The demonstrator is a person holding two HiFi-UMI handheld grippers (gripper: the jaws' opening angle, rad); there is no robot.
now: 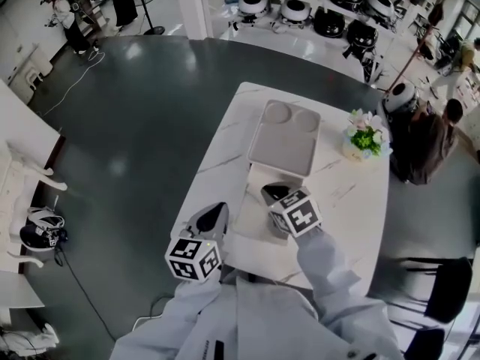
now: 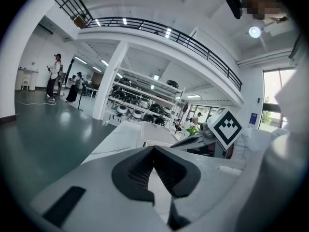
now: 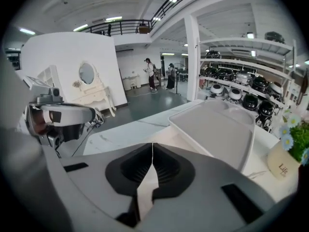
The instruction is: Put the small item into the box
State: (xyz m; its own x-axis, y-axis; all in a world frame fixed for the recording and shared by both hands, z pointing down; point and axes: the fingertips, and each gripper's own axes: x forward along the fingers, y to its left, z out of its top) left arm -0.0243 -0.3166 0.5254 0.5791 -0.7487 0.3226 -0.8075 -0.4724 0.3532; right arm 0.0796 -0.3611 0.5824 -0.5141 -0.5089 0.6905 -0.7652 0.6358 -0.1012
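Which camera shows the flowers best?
The head view: the flowers show whole, from above. The right gripper view is closer but cuts them off at its edge. The left gripper view shows only a tiny green speck.

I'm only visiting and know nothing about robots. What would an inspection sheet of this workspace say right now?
Surface: white marbled table.
Job's things: pale cream flat piece under the tongs, perhaps the box, cannot tell; small item: nothing seen.
Clutter: grey rectangular tray with two round hollows, nothing in it; small pot of white and green flowers to its right.
Grippers: left tongs and right tongs both shut, nothing between them.
Cables: black cable on the dark floor, left of the table.
Surroundings: shelves of round black and white appliances; seated person at the table's right.
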